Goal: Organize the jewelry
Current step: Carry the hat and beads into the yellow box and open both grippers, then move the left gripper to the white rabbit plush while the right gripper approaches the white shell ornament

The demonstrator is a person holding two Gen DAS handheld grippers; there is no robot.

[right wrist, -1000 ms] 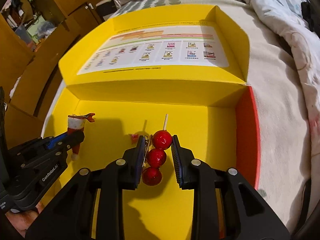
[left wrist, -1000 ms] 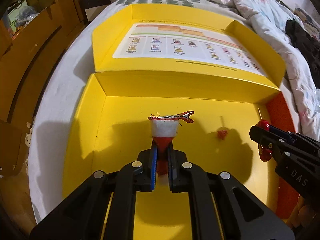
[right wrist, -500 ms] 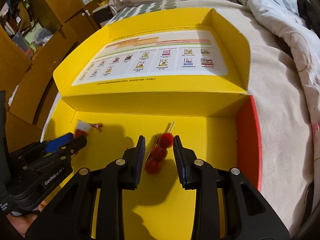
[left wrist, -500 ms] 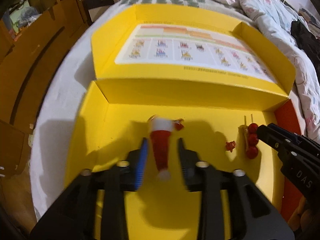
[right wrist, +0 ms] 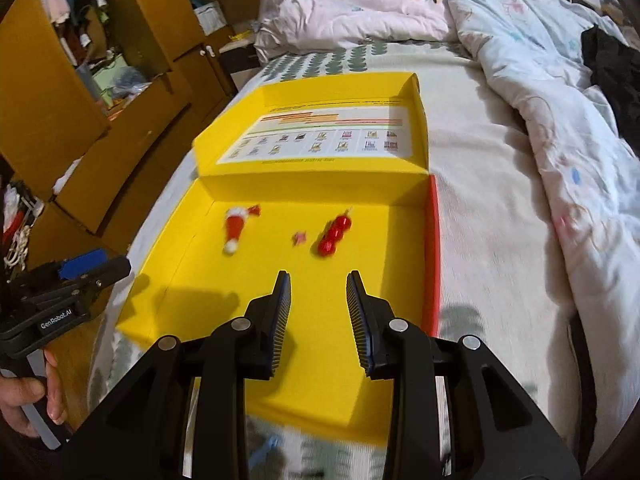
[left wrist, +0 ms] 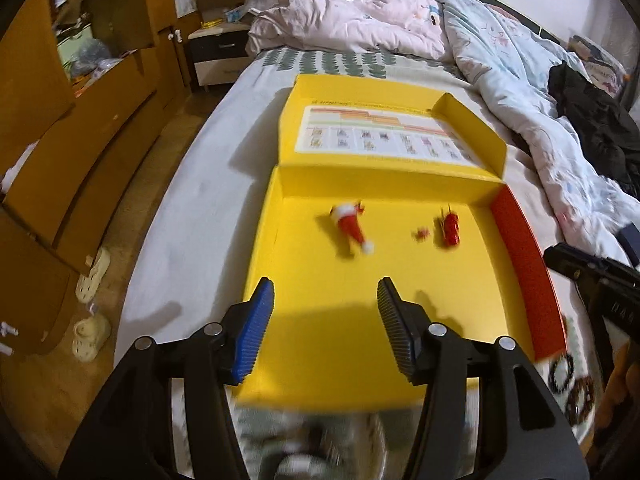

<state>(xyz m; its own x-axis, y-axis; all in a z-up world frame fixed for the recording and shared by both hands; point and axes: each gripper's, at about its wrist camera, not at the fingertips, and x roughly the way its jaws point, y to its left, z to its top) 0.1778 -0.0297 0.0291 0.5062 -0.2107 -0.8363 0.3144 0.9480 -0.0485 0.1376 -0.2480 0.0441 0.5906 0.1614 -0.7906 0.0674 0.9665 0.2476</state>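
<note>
A yellow box (left wrist: 304, 320) (right wrist: 192, 272) lies open on the bed. On its floor rest a red Santa-hat hair clip (left wrist: 352, 226) (right wrist: 236, 226), a small red piece (left wrist: 421, 234) (right wrist: 299, 238) and a hair clip of three red beads (left wrist: 450, 228) (right wrist: 334, 232). My left gripper (left wrist: 326, 320) hangs over the box's near part; its jaws are opening with nothing between them. My right gripper (right wrist: 318, 304) stands open and bare, back from the bead clip. Each gripper shows at the edge of the other's view, the right gripper (left wrist: 576, 268) and the left gripper (right wrist: 92, 270).
The box's lid (left wrist: 384, 136) (right wrist: 320, 132) lies flat behind it. Two dark beaded rings (left wrist: 572, 384) lie on the bed by the box's near right corner. Crumpled bedding (right wrist: 540, 60) fills the right. Wooden cupboards (left wrist: 60, 120) and slippers (left wrist: 92, 300) stand left. A hand (right wrist: 24, 404) holds the left gripper.
Both grippers let go of their clips, which now lie on the box floor. Both pulled back and up, away from the clips, and the left jaws spread wide.
</note>
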